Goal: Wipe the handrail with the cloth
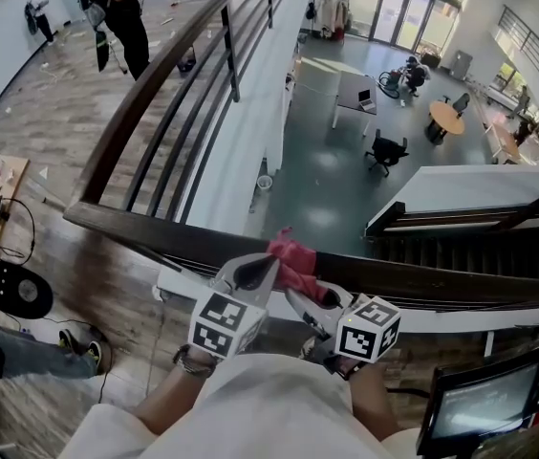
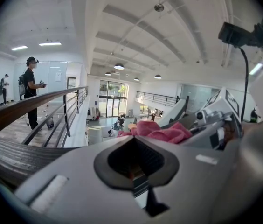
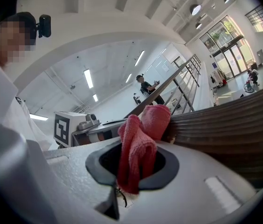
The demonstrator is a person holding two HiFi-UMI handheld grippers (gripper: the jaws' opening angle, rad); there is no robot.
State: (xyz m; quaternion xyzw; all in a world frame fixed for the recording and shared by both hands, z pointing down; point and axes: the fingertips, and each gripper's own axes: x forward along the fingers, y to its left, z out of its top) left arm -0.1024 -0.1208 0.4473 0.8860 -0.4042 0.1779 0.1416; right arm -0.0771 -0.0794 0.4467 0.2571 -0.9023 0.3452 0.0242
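Observation:
A dark wooden handrail [image 1: 441,280] crosses the head view in front of me and turns away along the balcony at the left. A pink-red cloth [image 1: 293,254] lies bunched on top of it. My right gripper [image 1: 304,293] is shut on the cloth [image 3: 138,148], whose upper fold presses against the grooved rail [image 3: 234,125]. My left gripper [image 1: 266,266] is close beside the cloth on its left, over the rail. Its jaws stand shut with nothing between them [image 2: 134,139]; the cloth [image 2: 157,131] lies just beyond them, and the rail [image 2: 10,153] runs off to the left.
Black railing bars [image 1: 193,132] run under the rail, with an open drop to a lower floor with desks and chairs [image 1: 384,151]. A person [image 1: 121,12] stands on the balcony at far left. A monitor [image 1: 480,404] is at lower right, equipment [image 1: 11,290] at lower left.

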